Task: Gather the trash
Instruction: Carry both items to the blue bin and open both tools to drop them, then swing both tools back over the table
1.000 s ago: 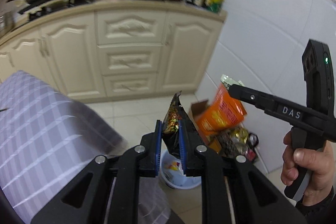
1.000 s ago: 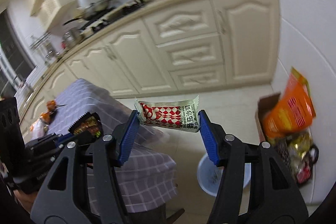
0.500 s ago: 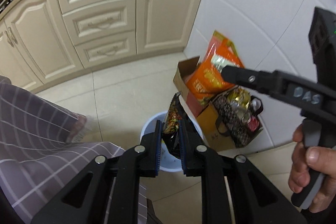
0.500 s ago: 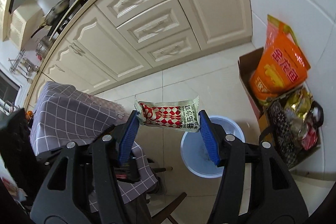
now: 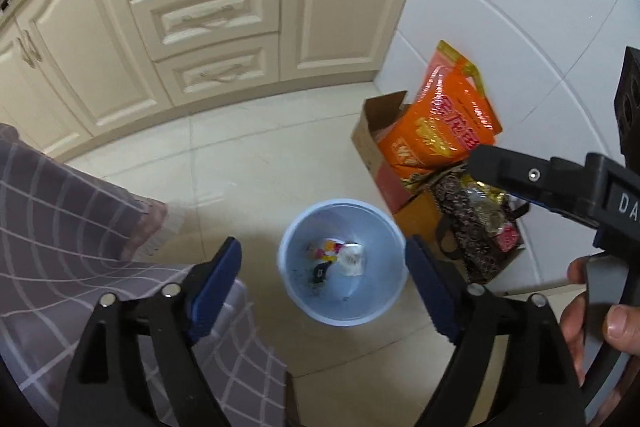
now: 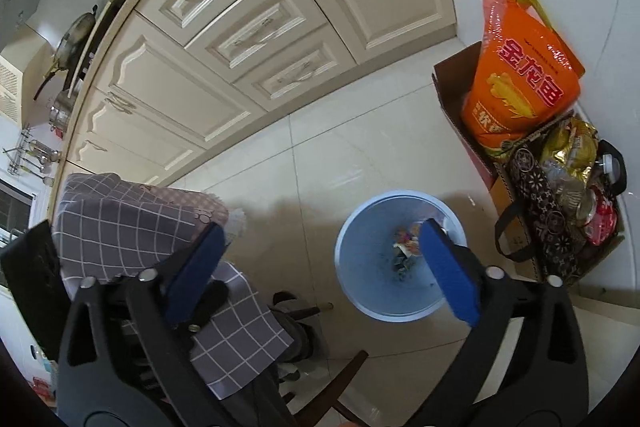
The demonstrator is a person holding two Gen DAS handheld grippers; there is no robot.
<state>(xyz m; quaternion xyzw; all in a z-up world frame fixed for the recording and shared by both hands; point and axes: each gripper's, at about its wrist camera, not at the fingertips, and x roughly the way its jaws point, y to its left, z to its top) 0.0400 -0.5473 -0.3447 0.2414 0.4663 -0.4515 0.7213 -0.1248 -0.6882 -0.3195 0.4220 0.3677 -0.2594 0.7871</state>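
A pale blue waste bin [image 5: 384, 303] [image 6: 360, 287] stands on the tiled floor, with several wrappers [image 5: 338, 259] [image 6: 404, 247] lying at its bottom. My left gripper [image 5: 324, 267] hangs over the bin, its jaws opening wide, with nothing between its blue pads. My right gripper [image 6: 318, 251] is also above the floor beside the bin; its jaws are opening and hold nothing. Its right pad covers part of the bin's inside. The right gripper's side and the hand [image 5: 600, 311] on its handle show at the right edge of the left wrist view.
A table with a grey checked cloth [image 5: 80, 235] [image 6: 132, 223] lies at the left. A cardboard box with an orange bag [image 5: 440, 131] [image 6: 520, 75] and a dark patterned bag [image 6: 556, 219] stand against the white tiled wall. Cream cabinets [image 5: 208, 11] run behind. A chair [image 6: 312, 359] sits under the table.
Both grippers sank toward the bin and opened. The dark snack wrapper left the left jaws and the red-and-white packet left the right jaws; both are gone from between the pads.
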